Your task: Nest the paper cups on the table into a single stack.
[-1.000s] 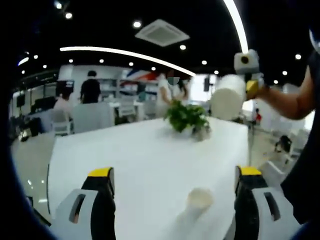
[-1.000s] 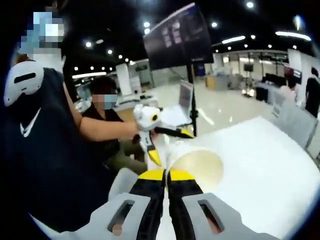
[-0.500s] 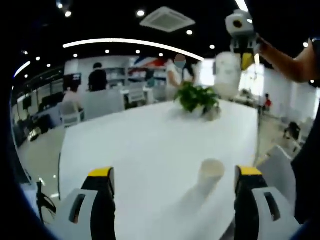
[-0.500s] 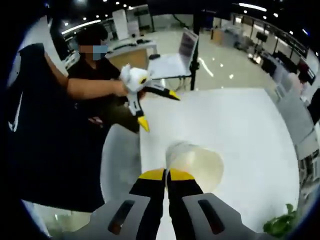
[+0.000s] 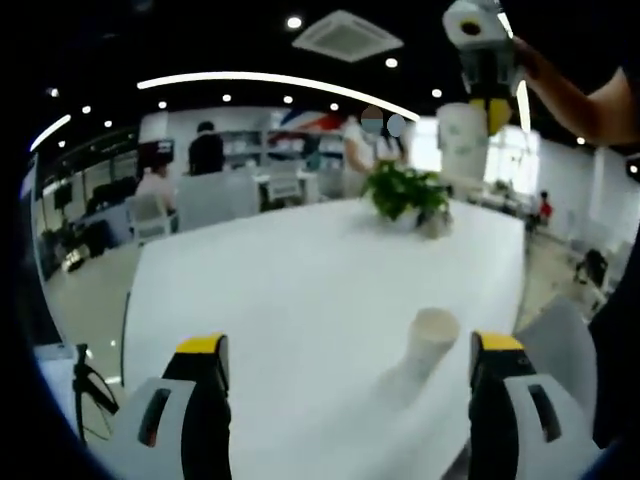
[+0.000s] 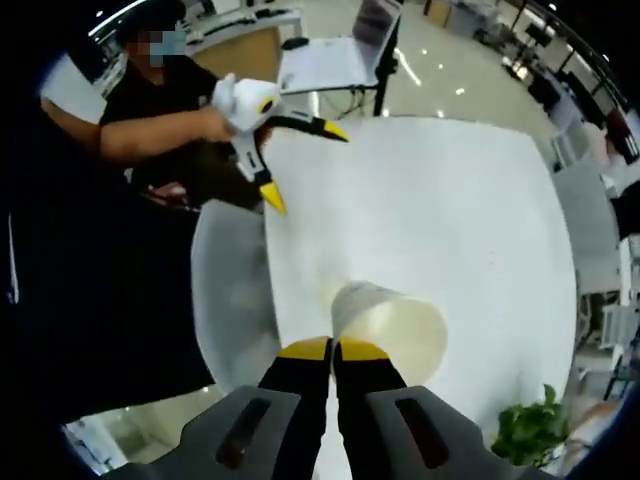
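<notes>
Two jaws of the left gripper (image 5: 343,370) stand wide apart with nothing between them, low over the white table (image 5: 300,270). Between them in the left gripper view, nearer the right-hand jaw, a lone cup (image 5: 430,340) stands on the table with its mouth up, clear of both jaws. Farther along the table sits a potted plant (image 5: 405,195). Above it, at the top right of this view, the right gripper (image 5: 487,95) is held high in a hand, with a white cup (image 5: 462,140) hanging from its yellow tips, well above the tabletop.

In the right gripper view that gripper's jaws are pressed together, pinching the rim of the held cup (image 6: 390,325), whose open mouth faces the camera and shows a cream inside. The view looks down on the table (image 6: 450,220) from above. Beyond the cup, up and to the left, the left gripper (image 6: 300,160) is gripped in a hand, its black, yellow-tipped jaws splayed apart over the table's near edge. A grey chair (image 6: 230,290) stands just beside that edge. A seated person in a dark top (image 6: 170,110) is behind the left gripper, and the plant's leaves (image 6: 530,430) show at the lower right. Chairs, desks and standing people are in the room well beyond the table.
</notes>
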### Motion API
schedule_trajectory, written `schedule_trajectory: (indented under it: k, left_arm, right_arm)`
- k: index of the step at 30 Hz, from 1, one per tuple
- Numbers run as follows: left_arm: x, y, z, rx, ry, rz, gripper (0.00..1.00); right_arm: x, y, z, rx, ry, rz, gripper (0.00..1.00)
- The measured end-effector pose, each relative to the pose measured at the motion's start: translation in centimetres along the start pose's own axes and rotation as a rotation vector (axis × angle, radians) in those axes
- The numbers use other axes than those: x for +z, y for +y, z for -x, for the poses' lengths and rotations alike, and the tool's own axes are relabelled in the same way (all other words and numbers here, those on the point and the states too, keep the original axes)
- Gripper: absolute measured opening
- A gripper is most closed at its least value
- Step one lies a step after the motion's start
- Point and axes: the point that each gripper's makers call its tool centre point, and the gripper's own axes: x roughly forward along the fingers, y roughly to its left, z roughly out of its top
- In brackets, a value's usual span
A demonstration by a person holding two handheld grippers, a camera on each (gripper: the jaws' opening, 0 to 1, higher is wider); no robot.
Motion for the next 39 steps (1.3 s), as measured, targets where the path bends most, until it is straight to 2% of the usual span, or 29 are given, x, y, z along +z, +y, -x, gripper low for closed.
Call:
schedule_trajectory:
  k: [7, 11, 19, 39]
  left_arm:
    - [0.3, -0.1, -0.3, -0.003, -0.003, -0.024, 0.99]
    - [-0.3, -0.6, -0.6, -0.022, 0.033, -0.072, 0.99]
    - [-0.9, -0.8, -0.5, -0.026, 0.037, -0.067, 0.99]
    - [-1.5, -0.4, 0.4, -0.008, 0.031, -0.049, 0.99]
  right_arm:
    - [0.3, -0.1, -0.2, -0.018, 0.008, 0.012, 0.00]
    - [0.4, 0.1, -0.3, -0.020, 0.012, 0.011, 0.00]
    - [0.4, 0.2, -1.5, -0.037, 0.031, 0.017, 0.00]
    - [-0.5, 0.9, -7.5, -0.023, 0.055, 0.014, 0.00]
